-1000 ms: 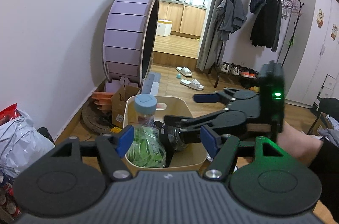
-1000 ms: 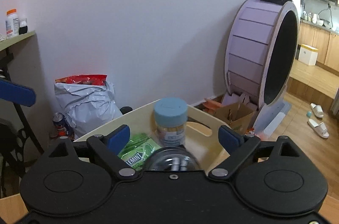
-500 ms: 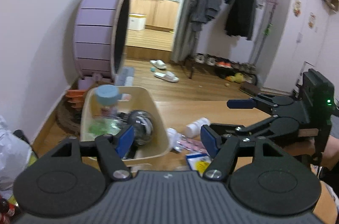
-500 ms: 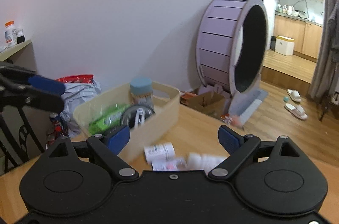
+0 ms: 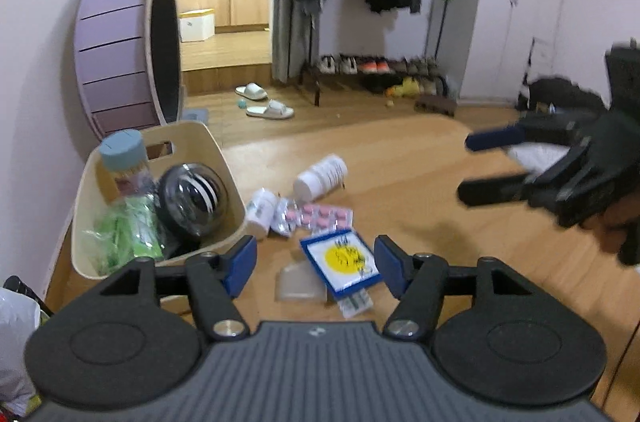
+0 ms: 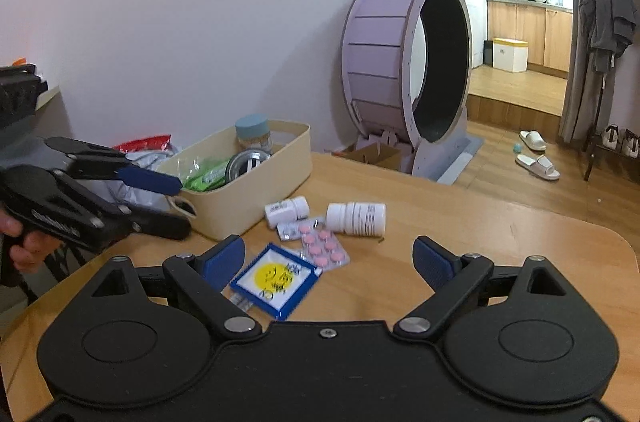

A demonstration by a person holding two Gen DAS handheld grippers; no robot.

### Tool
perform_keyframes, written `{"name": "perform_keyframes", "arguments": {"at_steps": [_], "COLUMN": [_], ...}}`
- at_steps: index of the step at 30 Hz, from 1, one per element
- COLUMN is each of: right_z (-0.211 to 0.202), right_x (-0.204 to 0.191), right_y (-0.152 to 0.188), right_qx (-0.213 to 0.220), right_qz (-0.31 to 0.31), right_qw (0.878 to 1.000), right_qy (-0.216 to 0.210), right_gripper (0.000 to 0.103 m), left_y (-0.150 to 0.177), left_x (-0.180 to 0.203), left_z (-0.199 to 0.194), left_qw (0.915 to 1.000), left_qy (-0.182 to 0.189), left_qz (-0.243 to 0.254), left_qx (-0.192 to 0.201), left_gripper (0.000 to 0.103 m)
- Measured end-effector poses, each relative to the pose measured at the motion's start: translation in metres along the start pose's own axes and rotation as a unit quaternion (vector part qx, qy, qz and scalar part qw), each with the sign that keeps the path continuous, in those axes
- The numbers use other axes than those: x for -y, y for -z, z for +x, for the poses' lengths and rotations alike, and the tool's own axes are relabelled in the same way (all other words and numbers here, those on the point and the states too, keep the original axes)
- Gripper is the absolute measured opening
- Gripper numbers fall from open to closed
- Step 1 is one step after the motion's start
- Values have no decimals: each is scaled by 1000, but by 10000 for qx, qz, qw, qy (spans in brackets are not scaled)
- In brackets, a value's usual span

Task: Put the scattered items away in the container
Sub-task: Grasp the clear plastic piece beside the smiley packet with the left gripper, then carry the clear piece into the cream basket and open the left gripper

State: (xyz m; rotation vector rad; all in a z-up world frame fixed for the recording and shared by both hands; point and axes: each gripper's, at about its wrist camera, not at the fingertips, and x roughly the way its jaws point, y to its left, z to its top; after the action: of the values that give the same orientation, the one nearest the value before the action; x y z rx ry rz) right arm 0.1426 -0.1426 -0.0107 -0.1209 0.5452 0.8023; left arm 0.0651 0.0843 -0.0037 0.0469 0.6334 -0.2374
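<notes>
Pills and packets still lie on the wooden table [image 6: 500, 222], just beside the cream bin [image 6: 256, 194]. A big white bottle [image 6: 357, 218] and a small white bottle [image 6: 286, 210] both lie on their sides. They look hard, light and round, so they may roll; grab each across its middle. A pink pill sheet [image 6: 324, 247] and a blue packet with a yellow spot [image 6: 275, 278] lie flat and thin. They look hard to pick up, so pinch an edge. Inside the bin sit a blue-lid jar [image 5: 120, 158], a green bag [image 5: 132, 230] and a shiny dark ball [image 5: 192, 198].

My left gripper [image 5: 316, 262] hangs low over the blue packet, fingers spread, holding nothing. My right gripper [image 6: 328, 258] points at the pile from the other side, fingers spread wide and empty.
</notes>
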Motion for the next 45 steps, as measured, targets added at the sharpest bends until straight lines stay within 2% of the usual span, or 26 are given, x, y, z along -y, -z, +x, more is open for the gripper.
{"name": "perform_keyframes", "arguments": {"at_steps": [1,3,6,11,17,21,27,34,35,38,42,45], "right_z": [-2,-5,-5,-5,-9,-13,-13,-14,-15,-17,-20,-21], "right_x": [0,-1,-5,-15,-23,-22,-20,-22,-21,-20,-19,-18], "right_y": [1,3,9,17,19,18,21,22,22,21,20,20], "right_qx": [-3,-27,-153,-295,-321,-288,-320,-347,-336,-304,-261,-246], "right_qz": [27,63,18,-104,-233,-234,-214,-237,-235,-230,-223,-212], "right_qw": [10000,9999,9994,9976,9961,9962,9959,9957,9957,9959,9962,9963], "right_qy": [-30,-107,-307,-617,-784,-783,-818,-832,-828,-817,-803,-797], "right_gripper": [91,91,91,91,92,95,96,97,97,99,99,99], "left_y": [3,7,13,19,25,30,32,31,31,32,28,23], "left_x": [1,3,2,3,3,-2,-4,-1,-1,2,0,0], "left_z": [3,10,18,31,46,49,53,57,57,54,45,37], "left_qw": [10000,9998,9995,9988,9974,9971,9984,9990,9990,9992,9995,9997], "left_qy": [8,-9,-72,-186,-346,-471,-314,-318,-314,-306,-301,-217], "left_qz": [76,148,109,101,106,84,53,48,37,87,-64,-151], "left_qx": [-35,-146,-272,-437,-625,-589,-460,-316,-301,-257,-121,-15], "left_gripper": [61,51,45,45,44,45,45,44,35,28,8,7]}}
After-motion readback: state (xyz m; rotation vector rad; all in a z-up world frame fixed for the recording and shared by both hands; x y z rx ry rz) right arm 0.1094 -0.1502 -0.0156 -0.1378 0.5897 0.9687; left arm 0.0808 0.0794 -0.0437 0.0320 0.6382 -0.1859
